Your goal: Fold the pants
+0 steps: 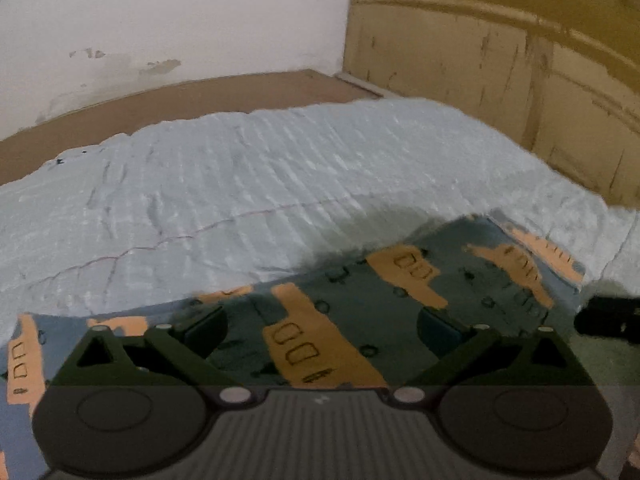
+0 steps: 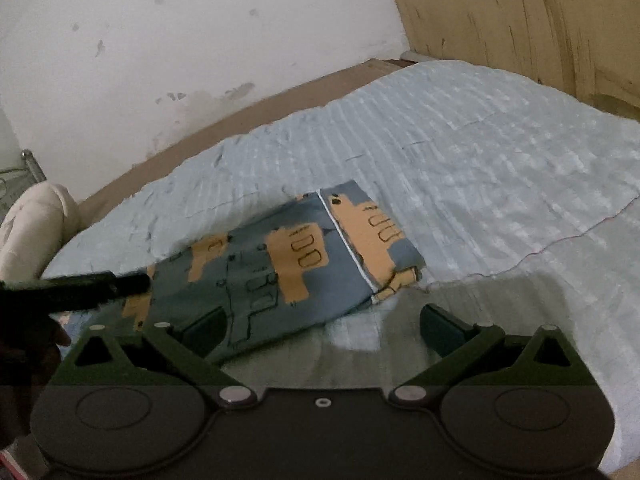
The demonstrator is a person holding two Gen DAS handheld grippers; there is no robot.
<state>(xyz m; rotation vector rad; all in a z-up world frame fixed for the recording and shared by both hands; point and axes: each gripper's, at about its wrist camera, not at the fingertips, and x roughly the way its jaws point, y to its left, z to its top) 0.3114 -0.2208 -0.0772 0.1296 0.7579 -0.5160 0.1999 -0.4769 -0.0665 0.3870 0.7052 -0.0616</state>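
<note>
The left gripper (image 1: 322, 330) is seen with its jaws spread wide and nothing grasped, held low over the blue-and-orange patterned pants (image 1: 360, 292), which lie on a pale blue bedspread (image 1: 240, 184) before a white wall (image 1: 160, 20) and wooden headboard (image 1: 500, 60). From the right wrist, the right gripper (image 2: 324, 326) is likewise released, poised near the folded pants (image 2: 280, 264) on the bedspread (image 2: 480, 152); the left gripper (image 2: 80, 288) intrudes at the pants' left edge, and a pillow (image 2: 32, 224) lies beyond.
</note>
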